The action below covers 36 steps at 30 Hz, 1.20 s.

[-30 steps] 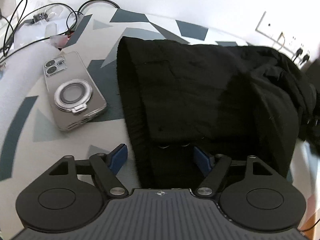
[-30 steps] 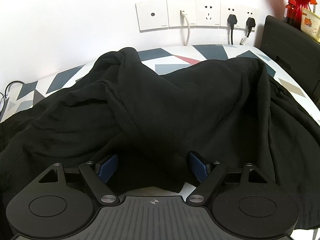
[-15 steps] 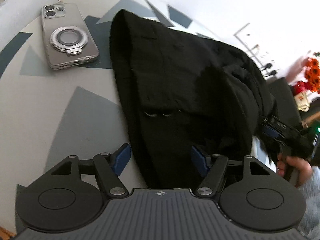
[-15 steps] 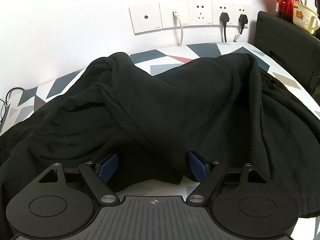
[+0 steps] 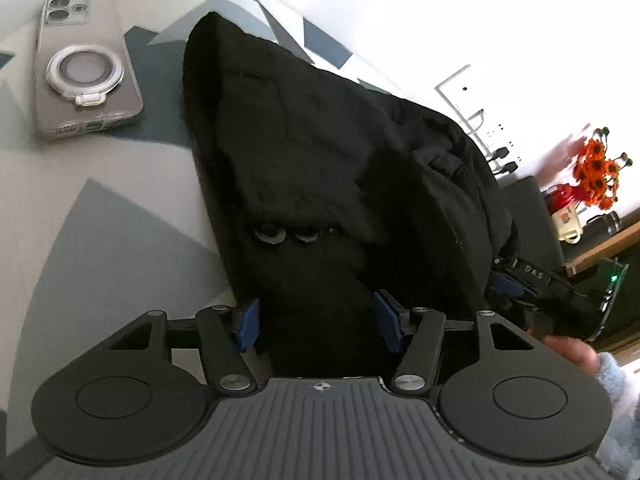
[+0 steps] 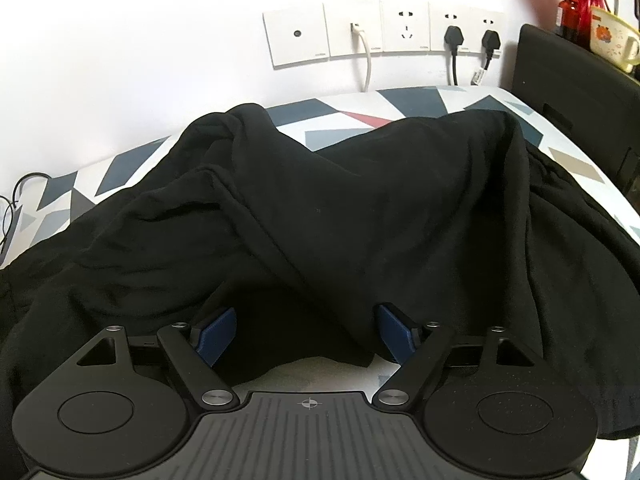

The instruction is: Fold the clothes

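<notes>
A black garment [image 5: 320, 168] lies bunched on a table with a grey and white triangle cloth [image 5: 100, 216]. My left gripper [image 5: 318, 326] is open, its blue pads on either side of the garment's waistband end with two metal eyelets [image 5: 286, 235]. My right gripper [image 6: 306, 334] is open around a hanging fold of the same garment [image 6: 320, 216], near its lower edge. The right gripper also shows at the right of the left wrist view [image 5: 552, 292], held by a hand.
A phone in a clear case with a ring holder [image 5: 84, 68] lies left of the garment. Wall sockets with plugs [image 6: 384, 32] are behind the table. A black chair back [image 6: 580, 92], a mug and orange flowers [image 5: 596, 172] stand at the right. Cables [image 6: 16, 200] lie at the far left.
The left gripper has drawn back along the garment and tilted, so the eyelets and phone sit farther off. The right view has hardly changed. Both grippers stay open.
</notes>
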Each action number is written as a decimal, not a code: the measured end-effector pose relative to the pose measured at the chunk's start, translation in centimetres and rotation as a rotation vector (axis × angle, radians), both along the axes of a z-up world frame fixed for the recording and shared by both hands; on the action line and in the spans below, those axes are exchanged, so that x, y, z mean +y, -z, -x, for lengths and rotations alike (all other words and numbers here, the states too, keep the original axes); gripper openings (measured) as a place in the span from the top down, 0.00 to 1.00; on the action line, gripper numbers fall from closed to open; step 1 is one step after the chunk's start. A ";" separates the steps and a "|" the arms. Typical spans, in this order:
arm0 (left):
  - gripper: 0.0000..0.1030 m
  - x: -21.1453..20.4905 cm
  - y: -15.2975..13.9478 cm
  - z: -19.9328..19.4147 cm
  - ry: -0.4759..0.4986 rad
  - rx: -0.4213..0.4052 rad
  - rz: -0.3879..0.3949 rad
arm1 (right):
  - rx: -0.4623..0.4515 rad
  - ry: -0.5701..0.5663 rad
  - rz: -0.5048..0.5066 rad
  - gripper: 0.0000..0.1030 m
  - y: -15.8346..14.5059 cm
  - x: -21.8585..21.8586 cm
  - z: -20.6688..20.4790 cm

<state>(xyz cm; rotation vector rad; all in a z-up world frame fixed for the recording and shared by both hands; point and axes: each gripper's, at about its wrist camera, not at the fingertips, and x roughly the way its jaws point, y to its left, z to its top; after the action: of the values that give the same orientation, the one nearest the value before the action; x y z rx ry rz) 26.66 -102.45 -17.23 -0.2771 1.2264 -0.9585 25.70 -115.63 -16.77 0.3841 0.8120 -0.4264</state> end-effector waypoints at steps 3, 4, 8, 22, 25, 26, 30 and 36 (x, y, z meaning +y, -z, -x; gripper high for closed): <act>0.43 0.8 -0.1 0.3 0.042 0.023 -0.015 | -0.002 -0.005 0.000 0.27 0.0 -0.1 0.2; 0.43 1.1 0.0 0.5 0.062 0.046 -0.012 | -0.002 -0.008 0.000 0.27 0.0 -0.1 0.3; 0.42 1.3 0.3 1.8 0.134 0.116 0.001 | 0.001 -0.012 -0.007 0.27 0.2 -0.2 0.3; 0.80 -3.2 -0.2 1.6 -0.154 -0.022 -0.060 | 0.003 -0.046 -0.029 0.28 0.2 -0.8 0.4; 0.83 -4.1 -2.1 1.8 -0.165 -0.166 -0.127 | -0.001 -0.045 -0.031 0.28 0.2 -0.9 0.5; 0.84 -4.0 -2.6 1.7 -0.180 -0.194 -0.137 | -0.002 -0.045 -0.030 0.27 0.1 -0.7 0.5; 0.86 -2.6 -4.0 0.5 -0.249 -0.281 -0.166 | -0.014 -0.061 -0.021 0.27 -0.2 0.3 0.3; 0.87 1.3 -7.0 -2.6 -0.368 -0.442 -0.216 | -0.046 -0.162 -0.070 0.27 -1.2 3.8 -0.6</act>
<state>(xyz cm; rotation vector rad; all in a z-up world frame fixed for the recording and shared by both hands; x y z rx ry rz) 29.27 -101.19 -10.18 -0.1047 0.8243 -0.5241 26.27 -111.79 -15.62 0.3884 0.8083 -0.2385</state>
